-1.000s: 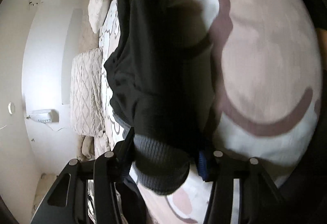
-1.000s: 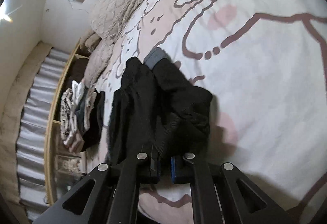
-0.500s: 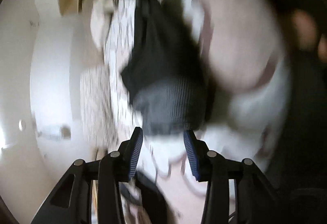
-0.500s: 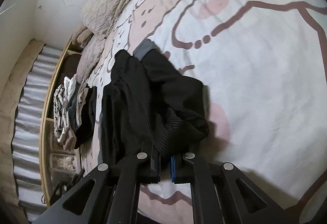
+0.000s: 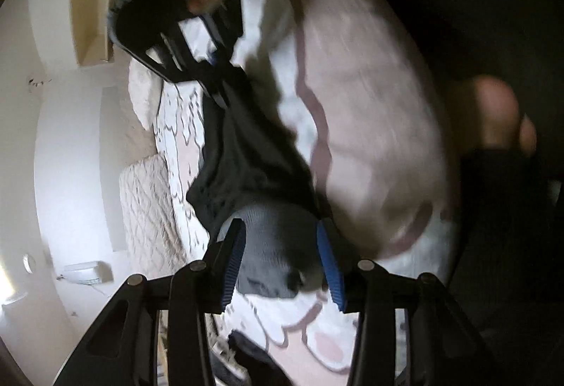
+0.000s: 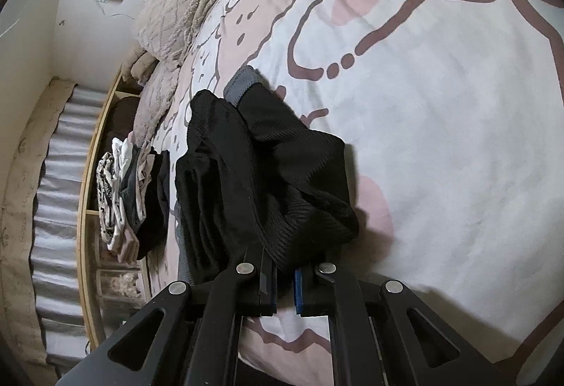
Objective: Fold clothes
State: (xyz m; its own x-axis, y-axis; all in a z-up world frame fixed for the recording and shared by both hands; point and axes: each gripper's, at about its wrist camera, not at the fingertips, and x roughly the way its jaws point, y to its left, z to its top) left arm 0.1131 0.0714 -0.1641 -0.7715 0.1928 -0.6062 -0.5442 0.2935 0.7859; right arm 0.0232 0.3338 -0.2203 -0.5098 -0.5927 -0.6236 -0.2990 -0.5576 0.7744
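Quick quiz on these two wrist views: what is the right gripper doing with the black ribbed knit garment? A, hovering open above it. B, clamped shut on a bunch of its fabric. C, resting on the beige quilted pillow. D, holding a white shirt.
B: the right gripper has its jaws nearly closed on a bunched edge of the black ribbed knit garment.

We see from both wrists, close over the bed (image 6: 440,139), facing each other along the shared black garment (image 5: 246,153).

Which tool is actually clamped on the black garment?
The right tool, shut on the black garment's edge; the left tool is open around its grey cuff.
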